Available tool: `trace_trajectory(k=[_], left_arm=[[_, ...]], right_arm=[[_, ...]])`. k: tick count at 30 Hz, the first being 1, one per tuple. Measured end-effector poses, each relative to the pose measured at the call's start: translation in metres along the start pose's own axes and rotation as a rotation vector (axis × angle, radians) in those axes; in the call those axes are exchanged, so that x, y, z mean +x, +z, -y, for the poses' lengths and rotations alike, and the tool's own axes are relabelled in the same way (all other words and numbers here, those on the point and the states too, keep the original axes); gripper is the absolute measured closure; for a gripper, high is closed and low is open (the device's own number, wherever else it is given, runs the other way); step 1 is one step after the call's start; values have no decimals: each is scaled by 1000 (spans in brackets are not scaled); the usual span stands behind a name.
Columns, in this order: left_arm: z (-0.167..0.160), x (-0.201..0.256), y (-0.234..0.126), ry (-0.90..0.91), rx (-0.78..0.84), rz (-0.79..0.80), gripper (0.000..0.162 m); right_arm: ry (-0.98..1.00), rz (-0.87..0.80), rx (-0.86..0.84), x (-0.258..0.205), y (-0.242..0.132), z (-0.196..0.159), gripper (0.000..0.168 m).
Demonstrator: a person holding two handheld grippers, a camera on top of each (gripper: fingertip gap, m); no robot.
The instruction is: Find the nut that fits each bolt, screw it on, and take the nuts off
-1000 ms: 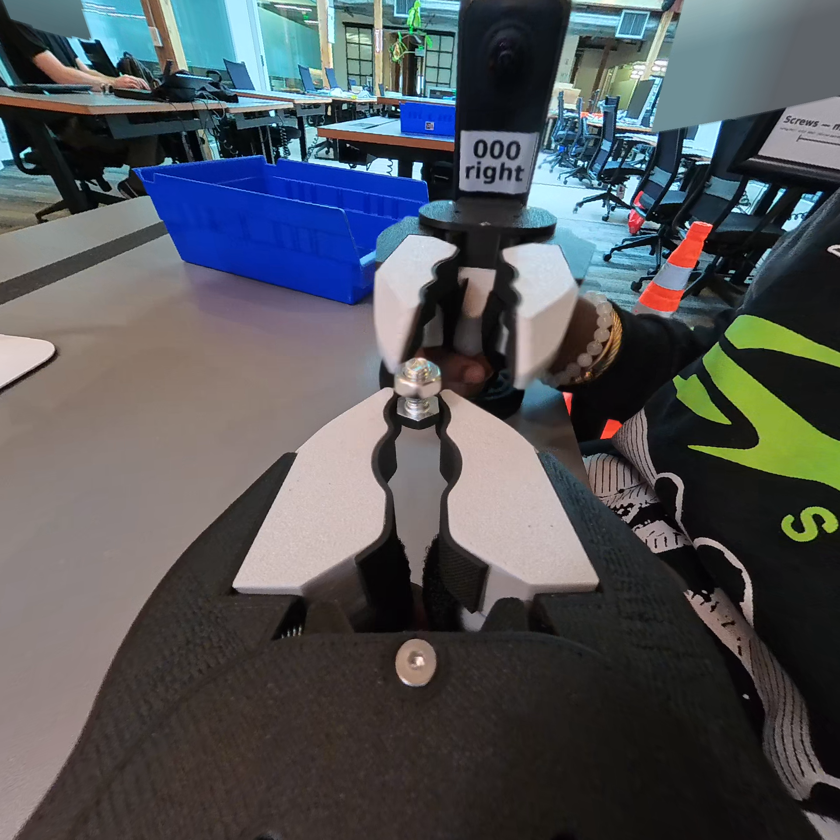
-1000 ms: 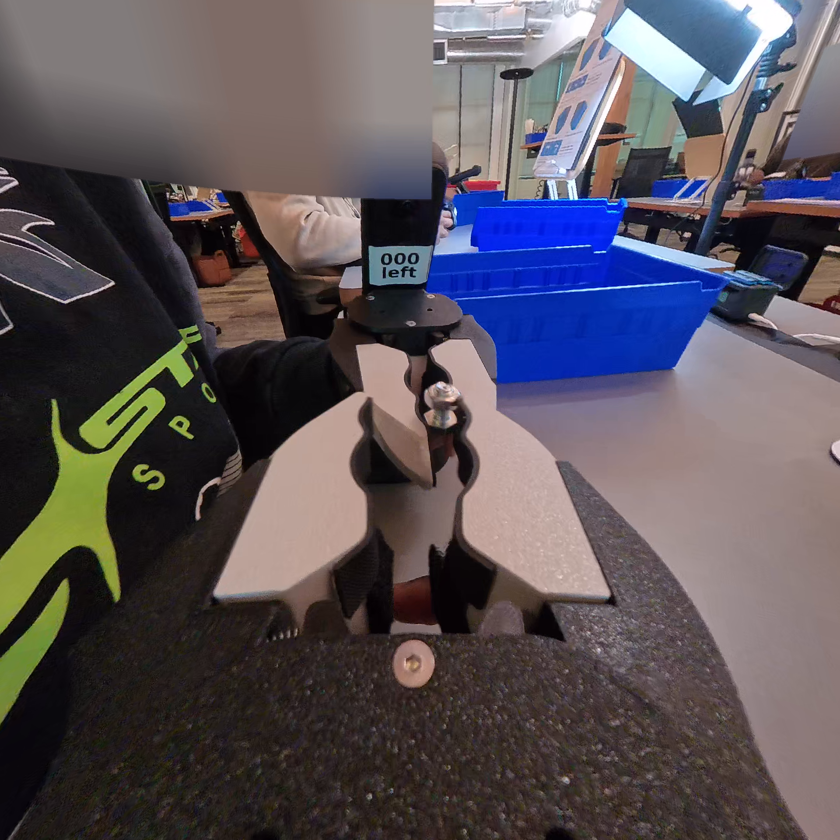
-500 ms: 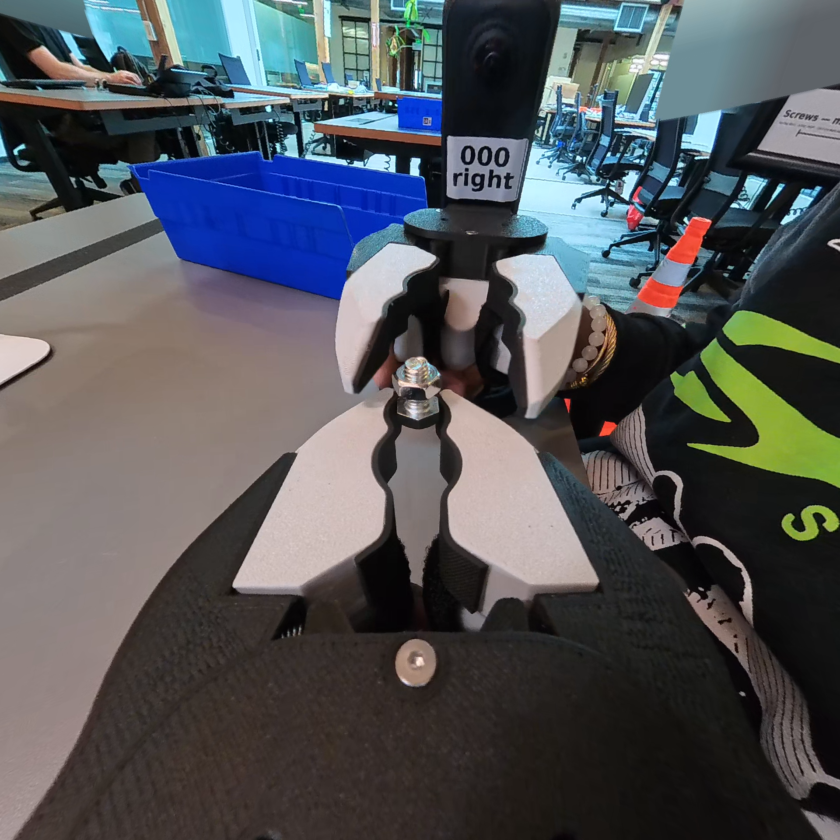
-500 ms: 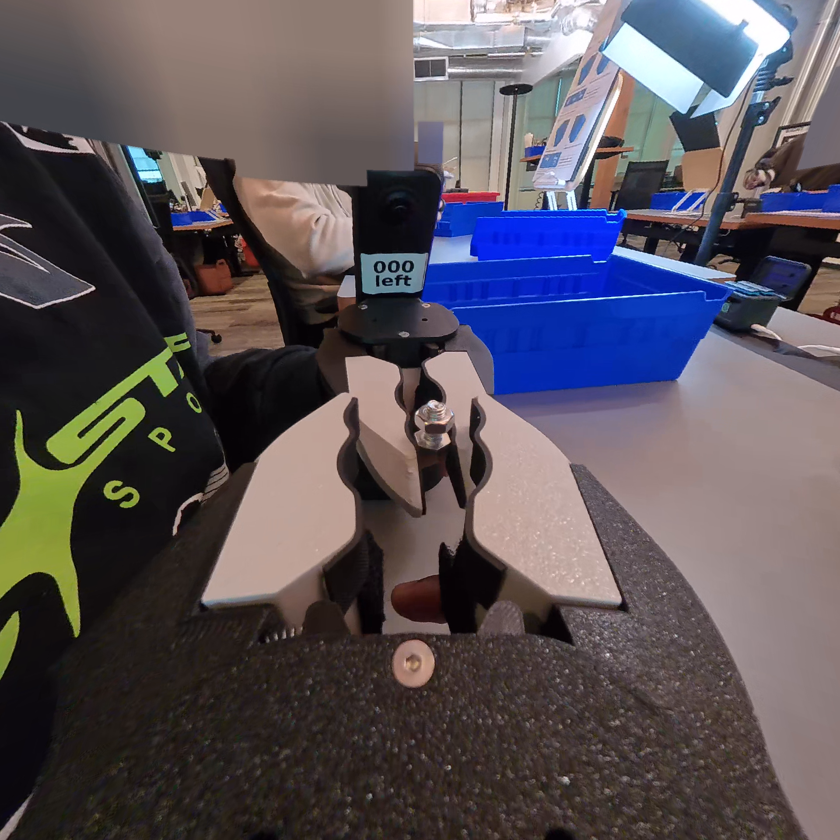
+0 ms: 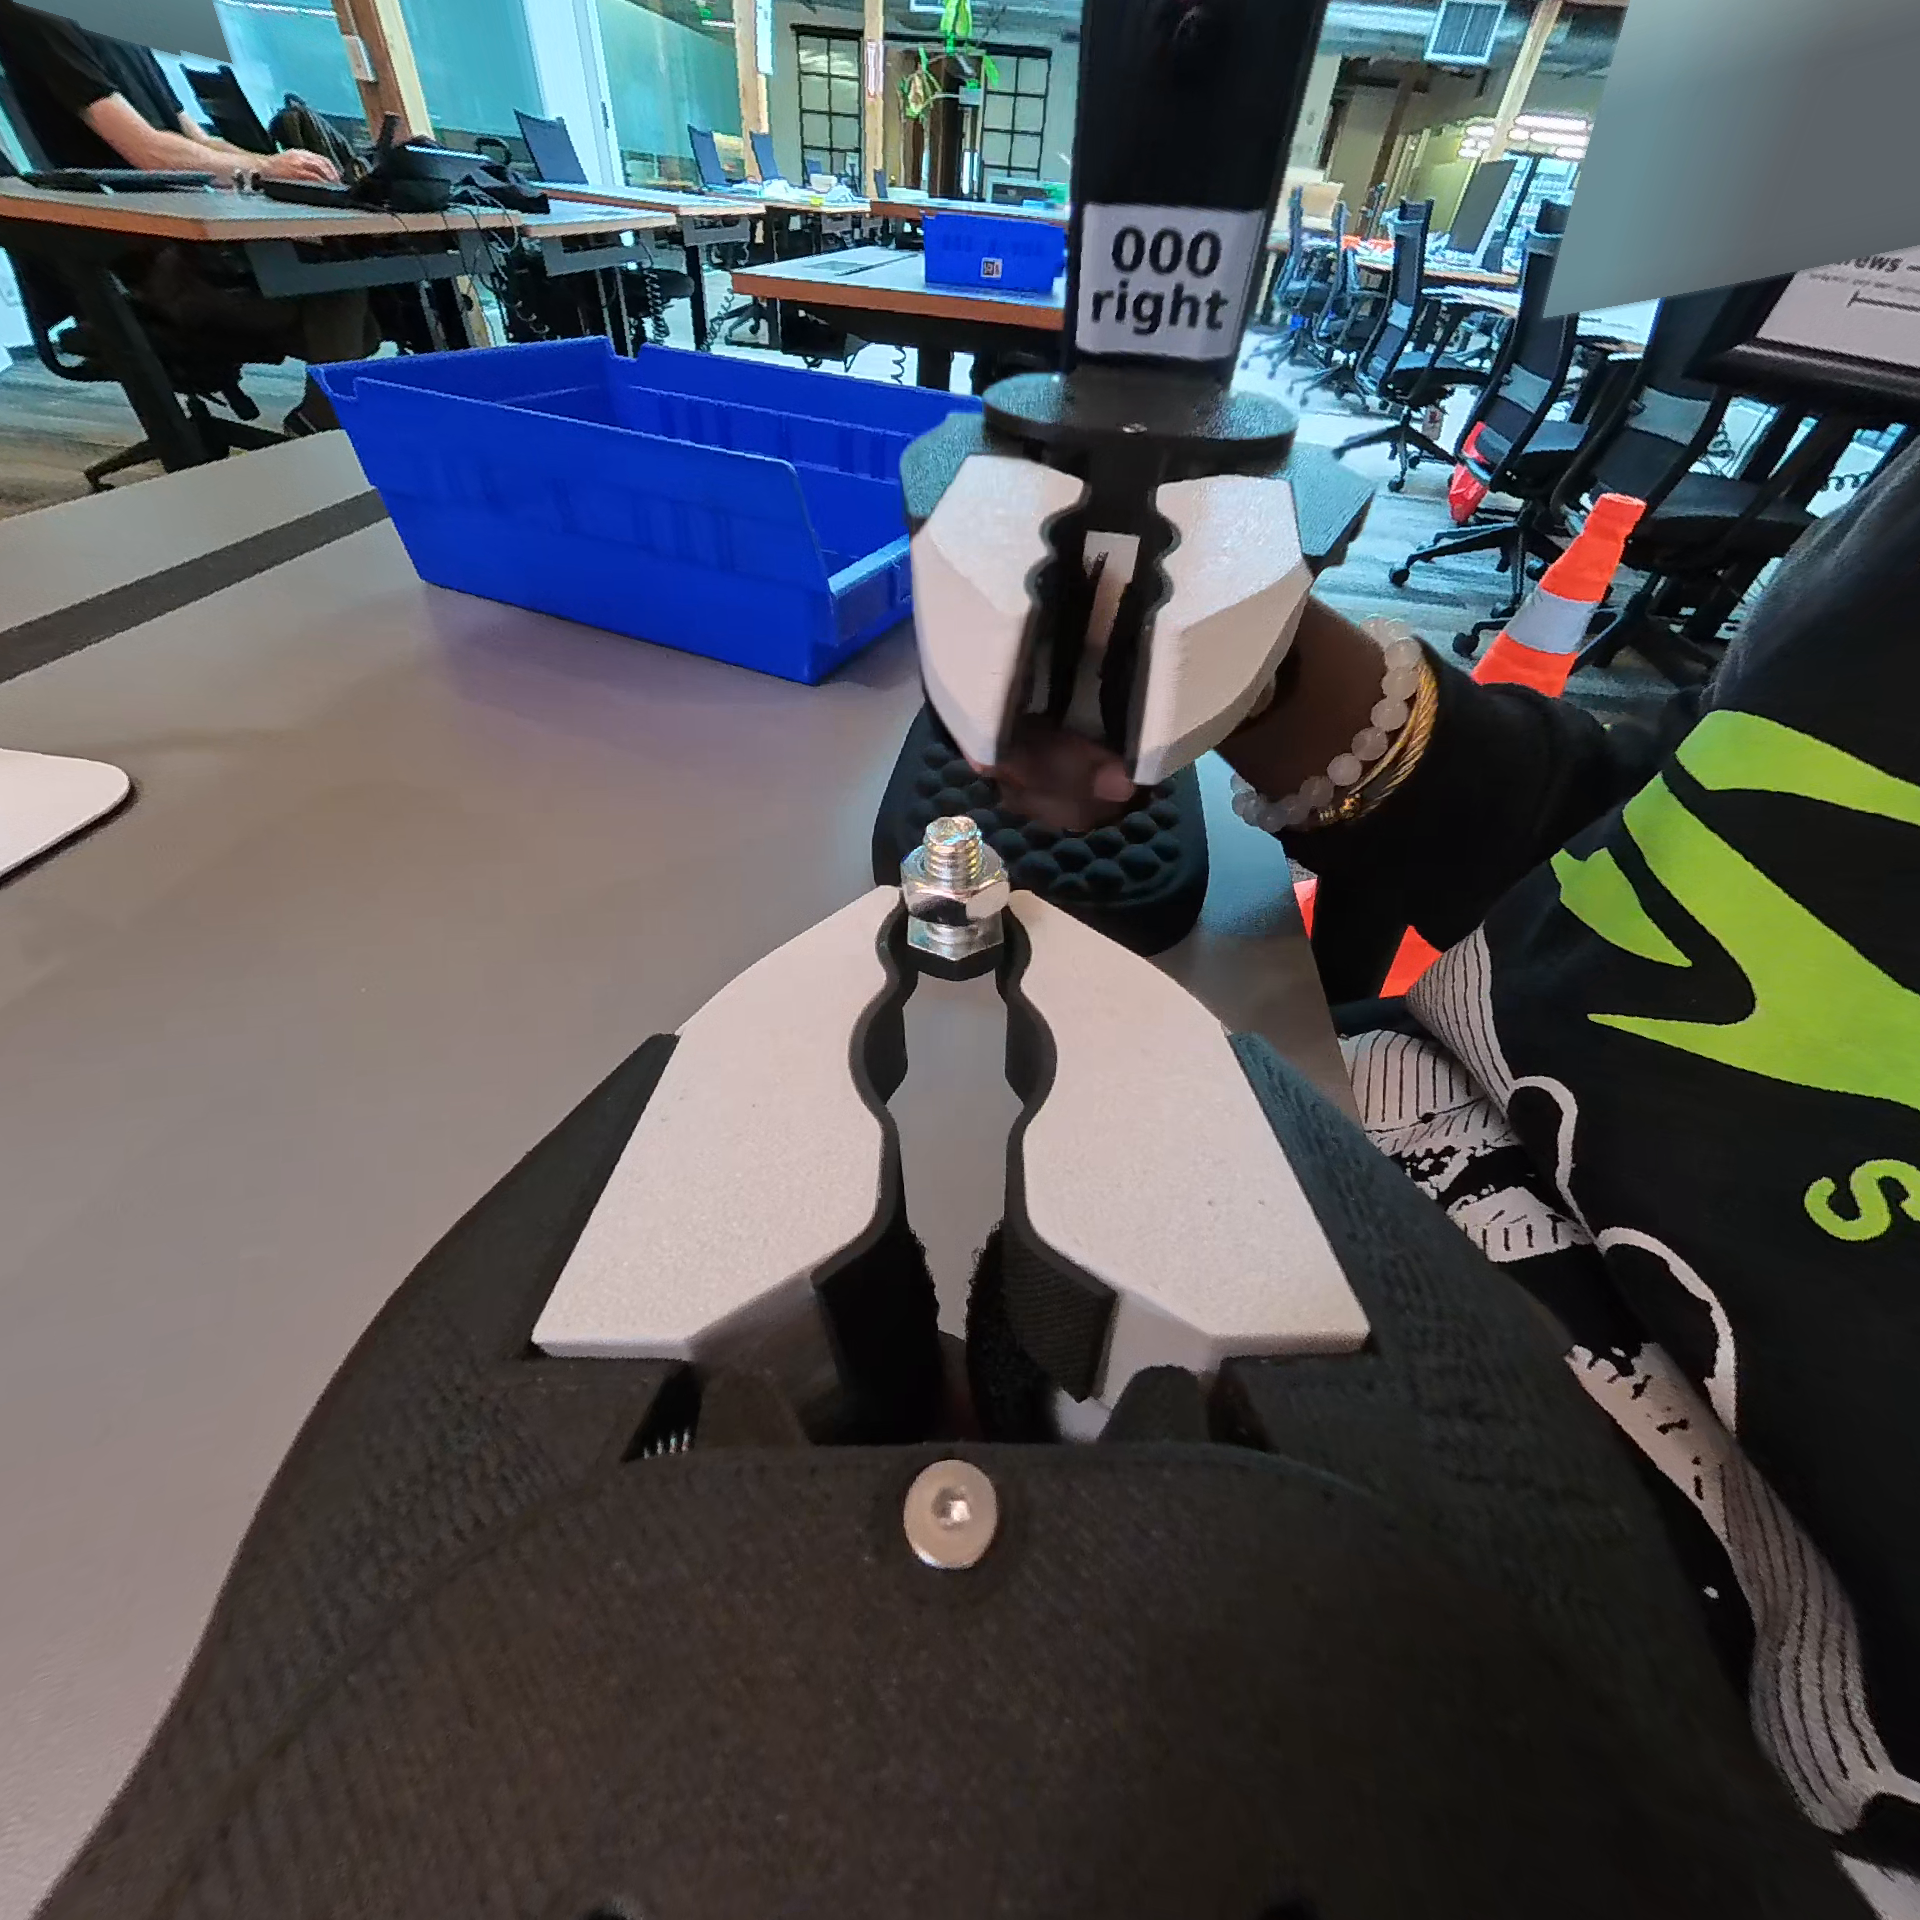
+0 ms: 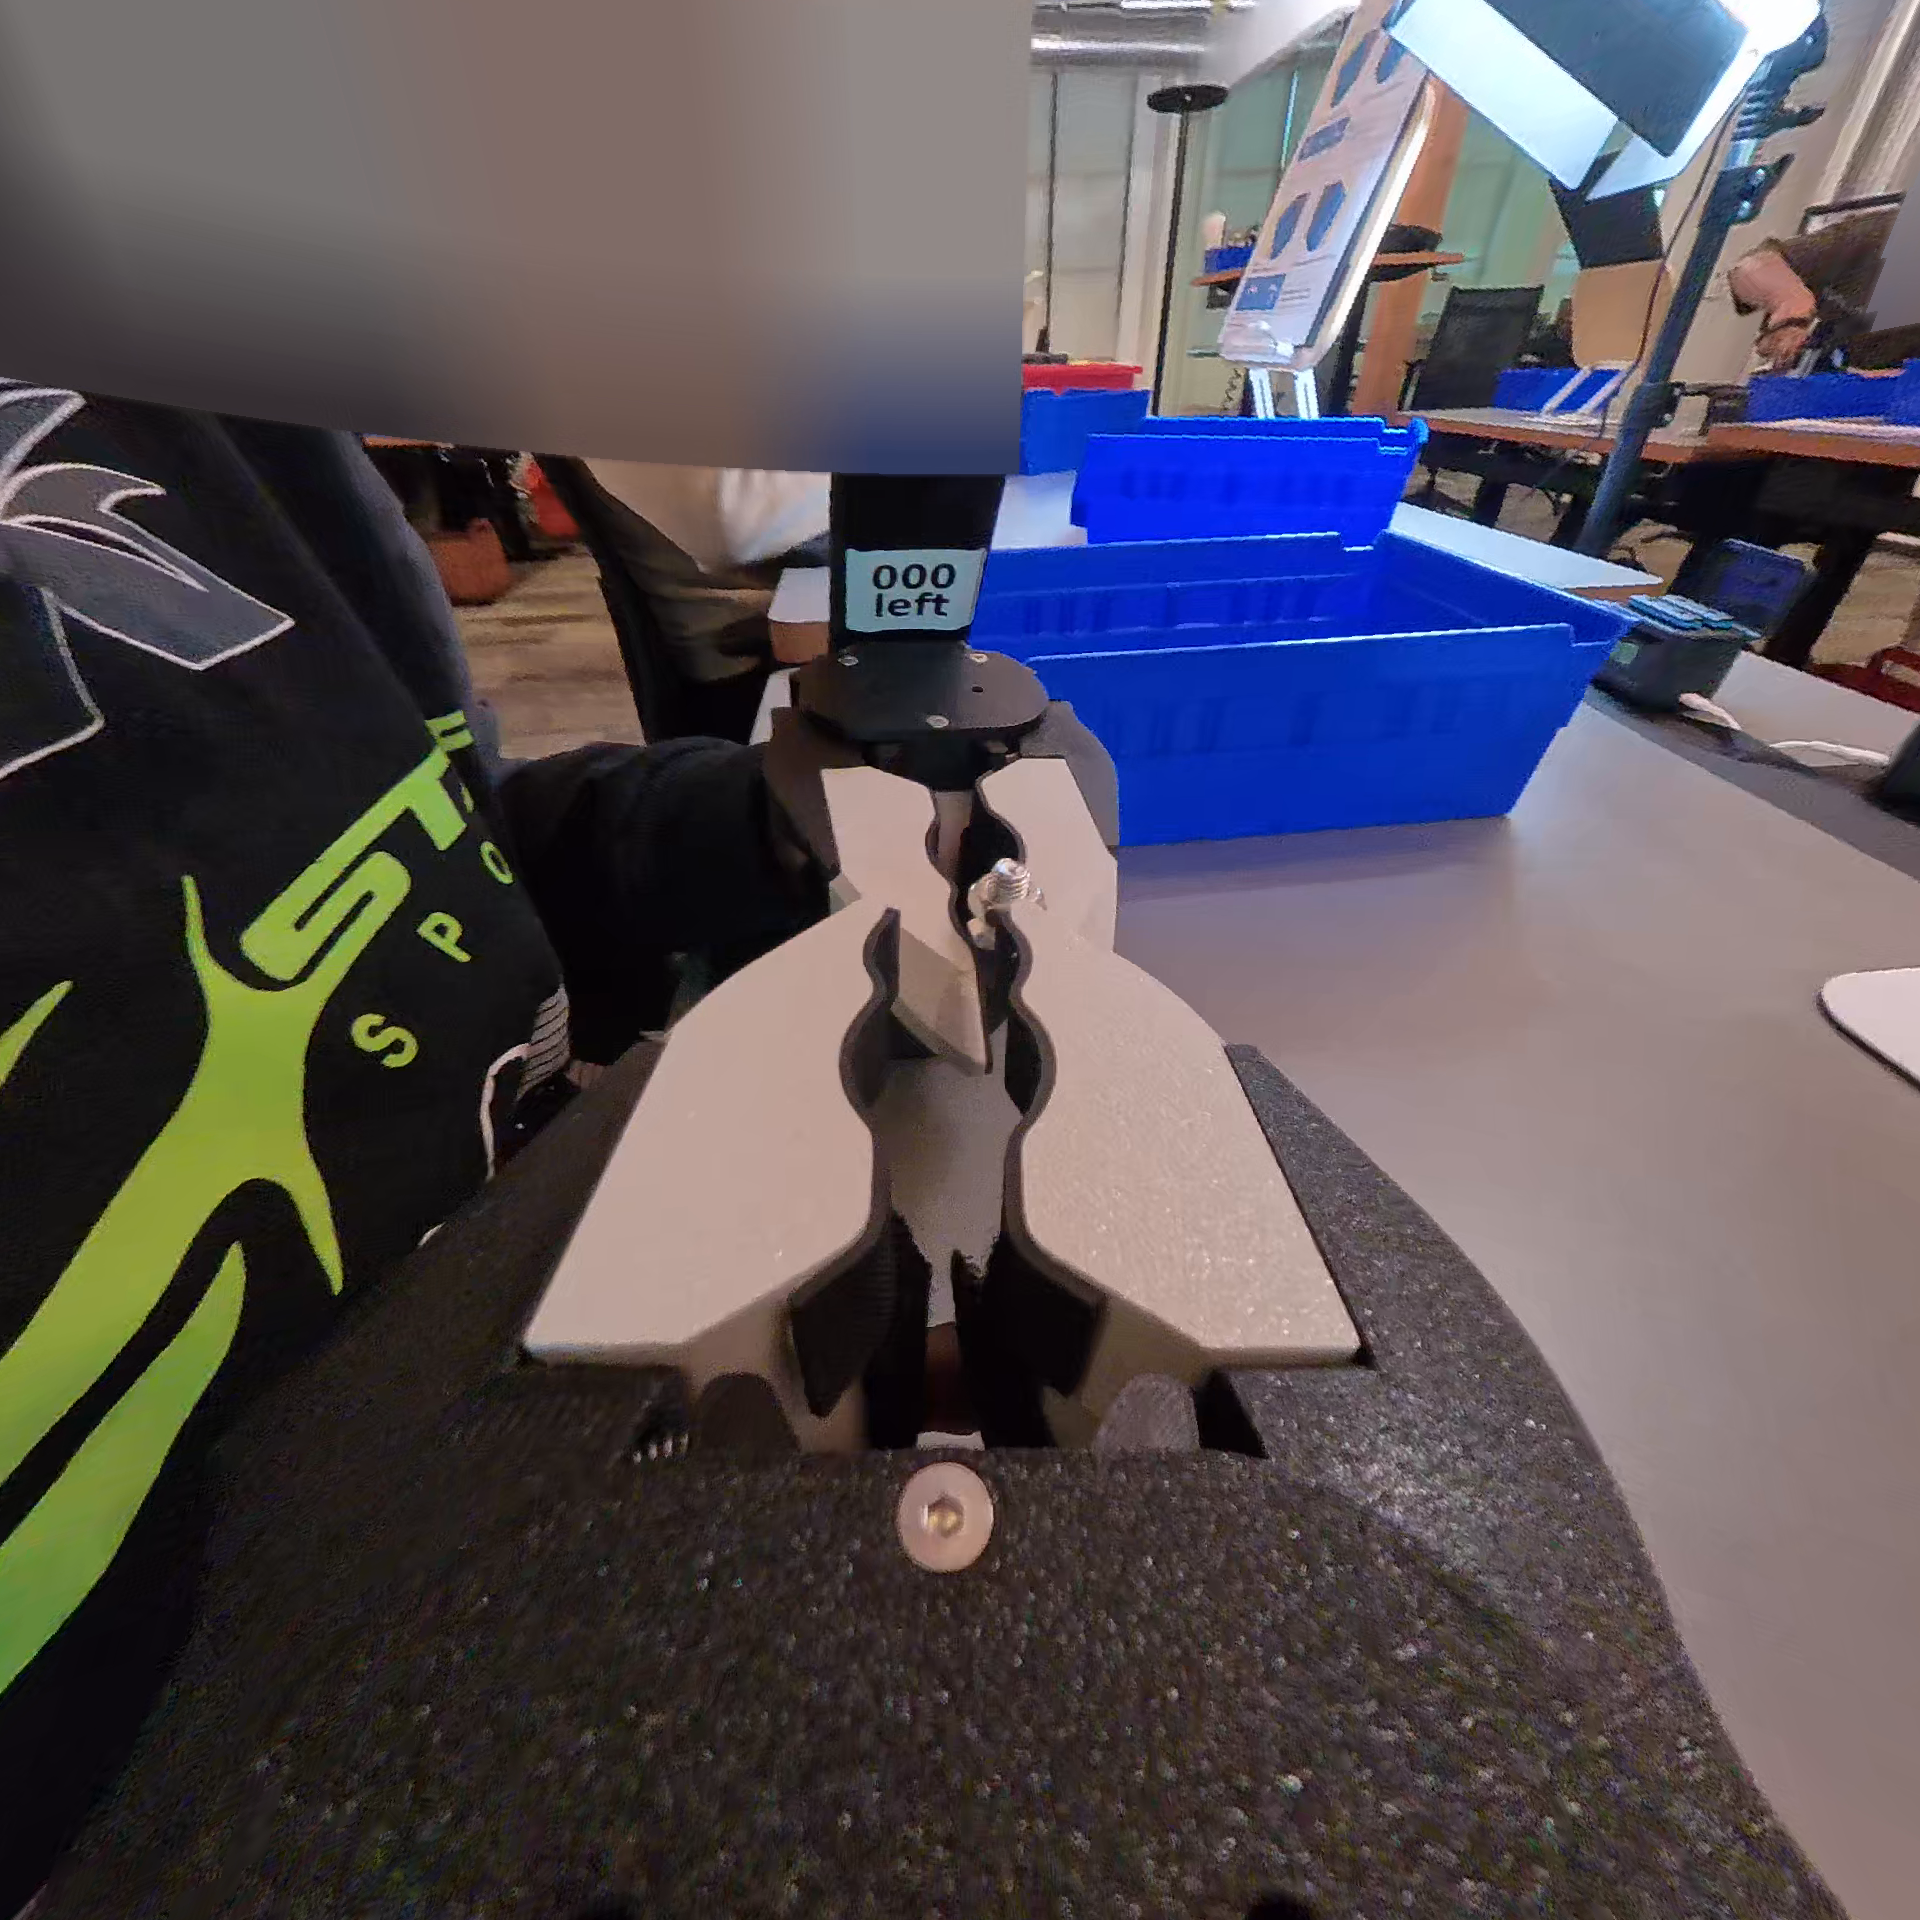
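Observation:
My left gripper (image 5: 951, 940) is shut on the head of a silver bolt (image 5: 948, 920), which stands upright at its fingertips. A silver hex nut (image 5: 952, 885) sits on the thread just above the head, with bare thread showing above it. My right gripper (image 5: 1075, 758) hangs beyond and above the bolt, fingers pointing down. Its jaws stand a little apart with nothing between them, and it touches neither bolt nor nut. In the right wrist view the bolt (image 6: 1003, 891) shows in the left gripper (image 6: 977, 914), just past my right gripper (image 6: 966, 935).
A blue bin (image 5: 623, 499) stands on the grey table (image 5: 364, 831) behind the grippers; it also shows in the right wrist view (image 6: 1299, 727). A white pad (image 5: 52, 800) lies at the left edge. The person's dark sleeve and shirt (image 5: 1662, 935) fill the right side. Only a small space, under 4 cm, lies between the two pairs of fingers.
My right gripper's jaws were spread wide around the nut half a second ago. It has since lifted up and away from the bolt and its jaws have narrowed on nothing. The left gripper keeps the bolt.

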State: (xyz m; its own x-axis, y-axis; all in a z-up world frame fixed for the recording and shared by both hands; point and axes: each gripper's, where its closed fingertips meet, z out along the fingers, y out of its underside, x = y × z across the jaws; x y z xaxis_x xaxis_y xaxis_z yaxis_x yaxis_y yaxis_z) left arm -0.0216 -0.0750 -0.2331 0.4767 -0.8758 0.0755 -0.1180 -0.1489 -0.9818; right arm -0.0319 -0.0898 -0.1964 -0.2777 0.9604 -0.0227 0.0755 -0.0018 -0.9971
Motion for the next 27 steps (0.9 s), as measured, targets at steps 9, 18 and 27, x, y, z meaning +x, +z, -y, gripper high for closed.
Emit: trace_trajectory(k=[9,18,27], left_arm=[[-4,2,3,30,-30,6,148],[-4,2,3,36,-33,4,148],[-6,3,4,39,-43,1,147]], right_arm=[[-38,-50,-138,9,18,-4,152],[-24,-43,-142,7,18,-5,157],[-26,-49,-155,8,18,-8,161]])
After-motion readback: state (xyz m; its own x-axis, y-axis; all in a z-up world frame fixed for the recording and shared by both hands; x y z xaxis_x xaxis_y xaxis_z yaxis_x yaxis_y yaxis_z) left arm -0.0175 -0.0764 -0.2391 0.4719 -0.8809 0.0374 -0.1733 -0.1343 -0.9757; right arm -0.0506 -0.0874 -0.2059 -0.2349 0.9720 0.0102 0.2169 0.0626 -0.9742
